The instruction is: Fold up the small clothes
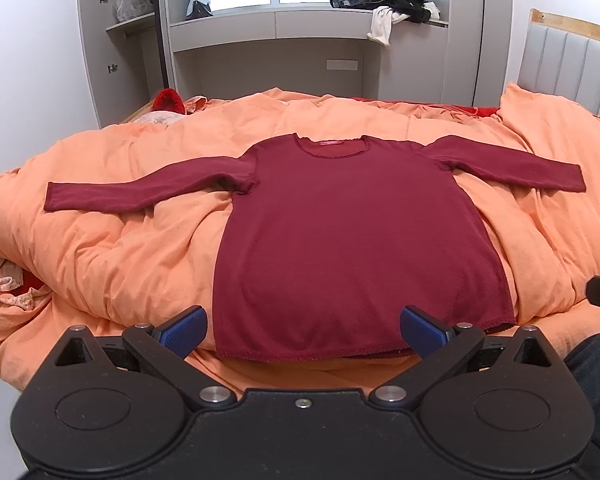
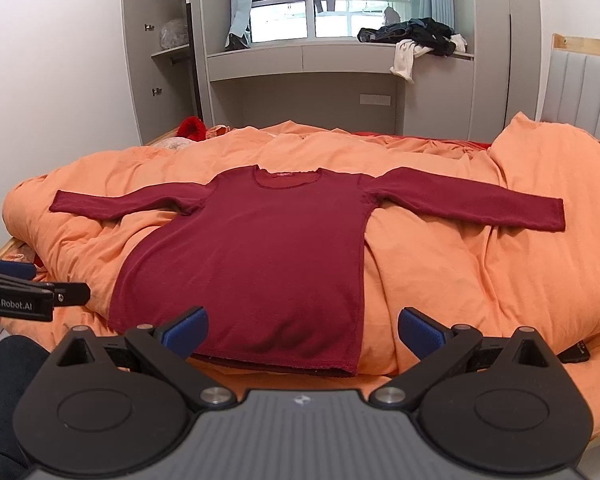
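The maroon sweater (image 1: 356, 248) is lying flat on the orange duvet (image 1: 112, 248), sleeves reaching toward nine and three o'clock. Left gripper (image 1: 303, 330) and right gripper (image 2: 303, 332) are hovering at six o'clock, spread wide, gripping nothing.

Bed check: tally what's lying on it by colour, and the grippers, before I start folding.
Dark red: 1, the long-sleeved top, spread flat with both sleeves out.
Orange: 1, the duvet under it.
Bright red: 1, a fuzzy item at the far edge.
Grippers: 2, left gripper and right gripper, both open.
Total: 5.
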`<state>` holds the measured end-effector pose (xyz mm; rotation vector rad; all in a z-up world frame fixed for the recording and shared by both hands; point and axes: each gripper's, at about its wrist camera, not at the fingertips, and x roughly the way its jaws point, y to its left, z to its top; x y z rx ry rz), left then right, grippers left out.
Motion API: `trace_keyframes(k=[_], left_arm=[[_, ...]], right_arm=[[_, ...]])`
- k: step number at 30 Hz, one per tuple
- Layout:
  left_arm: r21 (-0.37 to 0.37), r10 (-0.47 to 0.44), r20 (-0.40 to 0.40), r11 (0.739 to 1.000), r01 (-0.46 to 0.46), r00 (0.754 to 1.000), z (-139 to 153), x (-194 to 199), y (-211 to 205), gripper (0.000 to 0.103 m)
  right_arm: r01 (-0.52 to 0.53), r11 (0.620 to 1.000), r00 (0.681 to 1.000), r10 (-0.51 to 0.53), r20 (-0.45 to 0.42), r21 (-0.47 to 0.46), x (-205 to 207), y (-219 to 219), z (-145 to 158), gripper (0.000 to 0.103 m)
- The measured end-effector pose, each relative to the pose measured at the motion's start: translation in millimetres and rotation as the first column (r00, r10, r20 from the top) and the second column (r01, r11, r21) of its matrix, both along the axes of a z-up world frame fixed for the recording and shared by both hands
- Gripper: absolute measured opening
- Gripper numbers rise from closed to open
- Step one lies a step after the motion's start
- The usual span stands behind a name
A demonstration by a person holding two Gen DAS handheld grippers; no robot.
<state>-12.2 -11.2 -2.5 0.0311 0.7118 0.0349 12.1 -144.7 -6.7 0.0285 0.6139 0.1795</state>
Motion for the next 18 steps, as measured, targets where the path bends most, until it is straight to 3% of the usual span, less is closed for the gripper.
trace_keyframes(k=[6, 15, 18], left_arm=[[-0.05, -0.016, -0.015, 0.999, 0.015, 1.0, -3.7, 22.4, 3.5, 0.102], [-0.028, -0.036, -0.018, 0.999, 0.035, 0.999, -11.7, 73.8, -2.0, 0.102], [-0.004, -0.038, -0.025, 0.999, 0.038, 0.999, -17.5, 93.0, -5.2, 0.102]], right_arm=[[0.04, 0.999, 0.999, -0.04, 0.026, -0.006, 12.3, -14.6, -1.4, 0.103], [0.134, 0.99, 0.99, -0.135, 0.029, 0.032, 62.1, -58.6, -9.7, 0.103], [0.161, 0.987, 0.986, -0.161, 0.042, 0.005, 91.7, -78.9, -11.4, 0.103]])
